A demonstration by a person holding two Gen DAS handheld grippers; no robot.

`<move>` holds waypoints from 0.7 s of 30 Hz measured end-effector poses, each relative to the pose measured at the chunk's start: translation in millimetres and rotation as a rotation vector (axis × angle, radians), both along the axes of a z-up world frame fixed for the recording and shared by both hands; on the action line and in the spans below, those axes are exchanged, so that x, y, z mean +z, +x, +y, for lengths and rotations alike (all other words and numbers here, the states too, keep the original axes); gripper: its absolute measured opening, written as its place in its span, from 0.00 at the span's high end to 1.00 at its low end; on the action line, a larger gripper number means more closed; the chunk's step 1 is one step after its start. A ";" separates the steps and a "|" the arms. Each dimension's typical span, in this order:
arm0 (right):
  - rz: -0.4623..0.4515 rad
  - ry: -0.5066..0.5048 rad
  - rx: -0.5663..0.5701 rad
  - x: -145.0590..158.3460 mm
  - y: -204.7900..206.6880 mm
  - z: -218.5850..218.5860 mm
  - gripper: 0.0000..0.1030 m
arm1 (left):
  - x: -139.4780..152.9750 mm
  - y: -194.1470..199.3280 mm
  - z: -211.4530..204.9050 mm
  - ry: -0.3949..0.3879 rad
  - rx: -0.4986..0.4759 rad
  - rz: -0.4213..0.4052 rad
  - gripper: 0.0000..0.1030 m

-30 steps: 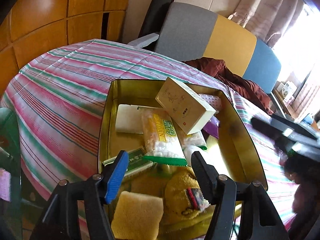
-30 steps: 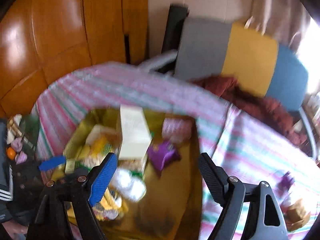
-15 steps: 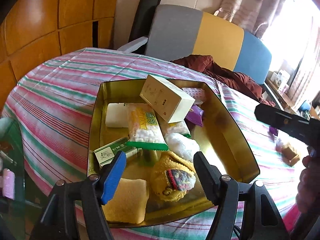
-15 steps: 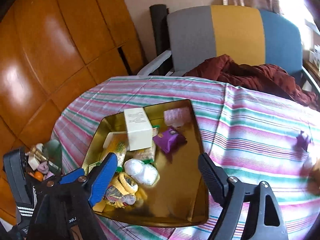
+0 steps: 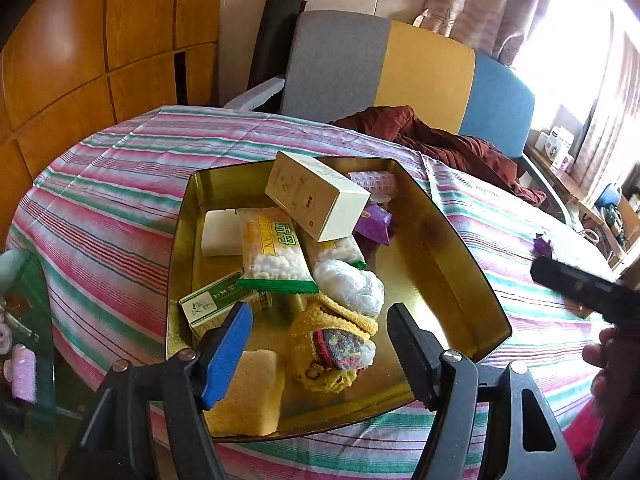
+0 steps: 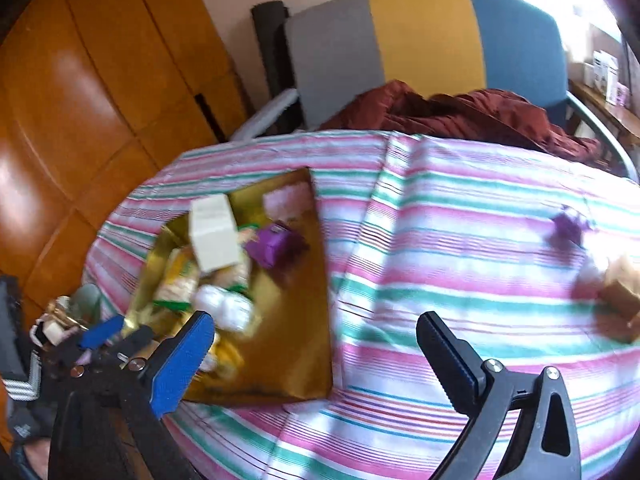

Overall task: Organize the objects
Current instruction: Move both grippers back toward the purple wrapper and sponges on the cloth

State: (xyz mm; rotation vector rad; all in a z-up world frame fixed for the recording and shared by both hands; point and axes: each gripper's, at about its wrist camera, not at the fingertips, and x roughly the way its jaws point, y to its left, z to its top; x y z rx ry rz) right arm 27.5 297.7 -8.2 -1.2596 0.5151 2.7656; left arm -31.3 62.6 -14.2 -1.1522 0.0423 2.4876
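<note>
Currently, the gold tray (image 5: 452,268) sits on the striped bench (image 5: 120,208), toward its left edge in the right wrist view. Its contents — a cream box (image 5: 316,194), a snack packet (image 5: 274,250), a purple packet (image 5: 376,226), a yellow sponge (image 5: 248,392) and a yellow knitted item (image 5: 332,344) — lie piled together. The left gripper (image 5: 318,348) hovers over the tray's near end, jaws apart, nothing between them. The right gripper (image 6: 316,354) is over bare cloth beside the tray, jaws opening, empty. A small purple object (image 6: 568,228) and a brown object (image 6: 620,296) lie near the bench's right edge.
</note>
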 end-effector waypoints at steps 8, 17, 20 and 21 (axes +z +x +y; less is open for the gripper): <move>-0.079 0.069 -0.069 -16.3 27.8 35.9 0.00 | -0.5 0.8 3.1 -0.012 -0.007 0.000 0.28; -0.159 0.101 -0.194 -30.0 50.8 80.0 0.00 | 3.8 4.0 8.5 -0.019 -0.021 0.015 0.24; -0.181 0.095 -0.239 -33.8 54.8 93.1 0.00 | 5.1 4.1 9.8 -0.021 -0.023 0.017 0.24; -0.187 0.090 -0.254 -34.9 56.3 97.6 0.00 | 5.0 4.4 10.2 -0.022 -0.023 0.018 0.24</move>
